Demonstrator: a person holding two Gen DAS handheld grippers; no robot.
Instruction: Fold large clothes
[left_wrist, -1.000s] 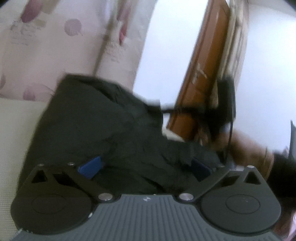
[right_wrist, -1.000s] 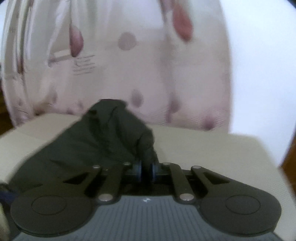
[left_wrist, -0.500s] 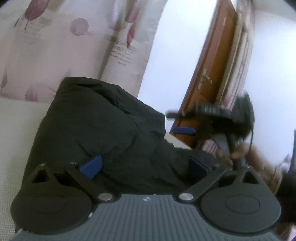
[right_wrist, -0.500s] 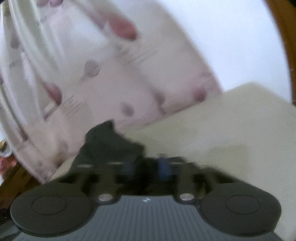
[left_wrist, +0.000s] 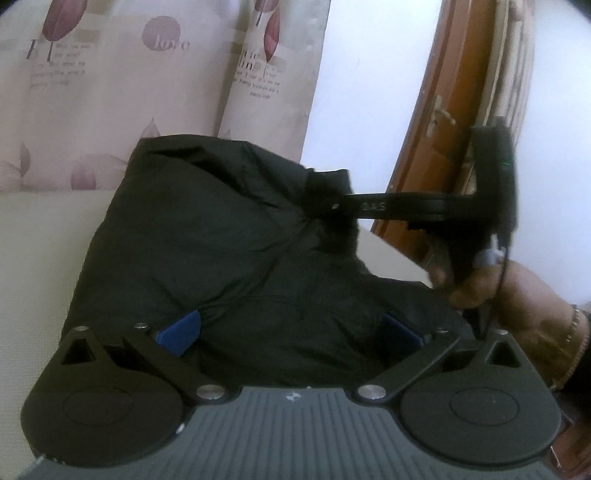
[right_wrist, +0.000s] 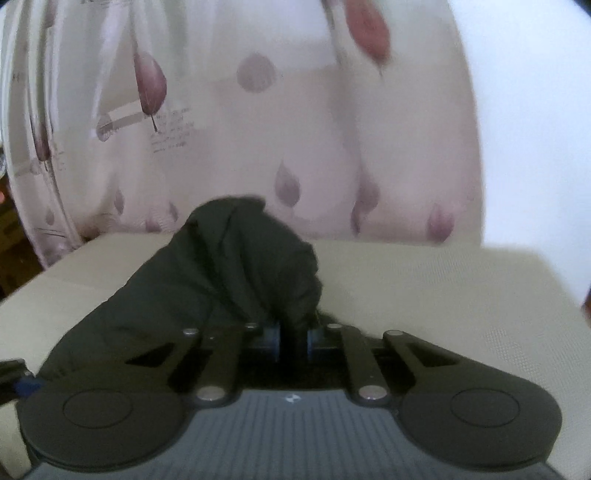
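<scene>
While my right gripper (right_wrist: 291, 339) pinches the black jacket (left_wrist: 229, 251) at its 12 o'clock and my left gripper (left_wrist: 288, 330) gapes wide, folding has barely begun.

The dark jacket (left_wrist: 221, 258) rises in a bunched heap across the middle of the cream cushion (left_wrist: 44, 240), blocking any straight path forward. Bare cushion lies open to its left, and in the right wrist view to its right, up to the printed curtain (right_wrist: 258, 129) closing the back. The wooden door (left_wrist: 443, 129) stands at the right.
</scene>
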